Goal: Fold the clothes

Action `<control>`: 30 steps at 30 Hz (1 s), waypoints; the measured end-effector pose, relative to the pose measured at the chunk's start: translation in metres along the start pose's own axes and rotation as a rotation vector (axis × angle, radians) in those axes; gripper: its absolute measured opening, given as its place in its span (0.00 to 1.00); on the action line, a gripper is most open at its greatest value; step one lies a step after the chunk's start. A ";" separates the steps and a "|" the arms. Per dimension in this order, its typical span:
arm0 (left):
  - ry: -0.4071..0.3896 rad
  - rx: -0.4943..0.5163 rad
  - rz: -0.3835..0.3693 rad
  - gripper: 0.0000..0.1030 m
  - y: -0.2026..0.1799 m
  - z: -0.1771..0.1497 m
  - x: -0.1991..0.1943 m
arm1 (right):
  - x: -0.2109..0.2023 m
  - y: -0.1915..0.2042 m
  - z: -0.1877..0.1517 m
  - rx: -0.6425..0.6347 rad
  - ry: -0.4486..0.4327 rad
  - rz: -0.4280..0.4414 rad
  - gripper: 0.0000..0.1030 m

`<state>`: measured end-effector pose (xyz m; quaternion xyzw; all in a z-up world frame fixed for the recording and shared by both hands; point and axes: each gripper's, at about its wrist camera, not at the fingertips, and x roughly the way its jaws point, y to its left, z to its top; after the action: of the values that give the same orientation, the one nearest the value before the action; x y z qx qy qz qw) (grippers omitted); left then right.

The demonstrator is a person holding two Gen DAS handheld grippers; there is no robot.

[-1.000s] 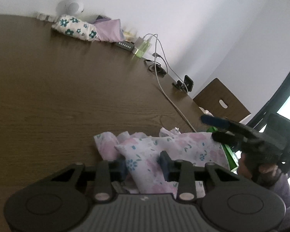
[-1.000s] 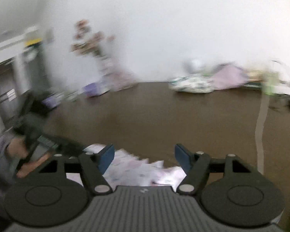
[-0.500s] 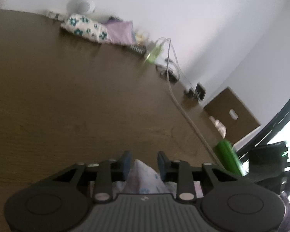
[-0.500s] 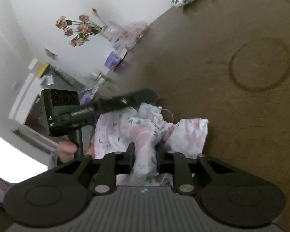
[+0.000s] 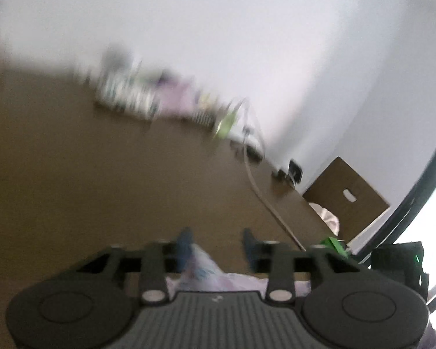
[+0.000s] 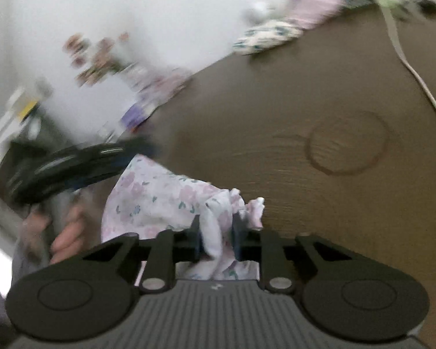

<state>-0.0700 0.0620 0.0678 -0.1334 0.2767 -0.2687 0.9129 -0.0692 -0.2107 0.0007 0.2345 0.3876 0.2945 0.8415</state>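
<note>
Right gripper [image 6: 216, 240] jaws pinch a fold of the floral garment [image 6: 160, 197] off the surface [image 6: 276, 133] — left gripper [image 5: 216, 241] jaws stand apart, cloth loose between — likely regrasping.

The floral garment [image 6: 160, 200] was thin, soft, crumpled cloth. The table [image 6: 305, 110] was dark matt wood-grain bearing a ring-shaped mark [image 6: 347, 144]. The right gripper [image 6: 216, 240] looked matt black plastic with ribbed grey housing.
</note>
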 end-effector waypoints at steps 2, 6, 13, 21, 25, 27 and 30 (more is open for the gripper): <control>0.038 0.077 0.049 0.52 -0.023 -0.005 0.000 | 0.000 0.006 -0.005 0.072 -0.032 -0.049 0.16; 0.145 0.165 0.149 0.41 -0.047 -0.029 0.024 | -0.002 0.018 -0.017 0.079 -0.072 -0.062 0.25; 0.141 0.012 0.083 0.40 0.003 -0.021 0.031 | -0.045 0.023 -0.025 -0.253 -0.152 -0.033 0.51; 0.146 0.047 0.014 0.45 0.016 -0.023 0.033 | -0.034 0.019 -0.020 -0.396 -0.117 -0.042 0.52; 0.144 0.113 0.024 0.46 0.010 -0.027 0.036 | -0.013 0.024 -0.012 -0.422 -0.105 -0.074 0.12; 0.147 0.138 0.024 0.46 0.009 -0.028 0.037 | -0.007 0.027 -0.009 -0.457 -0.114 -0.111 0.01; 0.146 0.164 0.011 0.47 0.007 -0.030 0.039 | -0.006 0.018 -0.003 -0.429 -0.105 -0.132 0.05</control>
<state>-0.0569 0.0430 0.0243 -0.0367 0.3202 -0.2944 0.8997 -0.0807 -0.2016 0.0135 0.0393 0.2860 0.3020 0.9086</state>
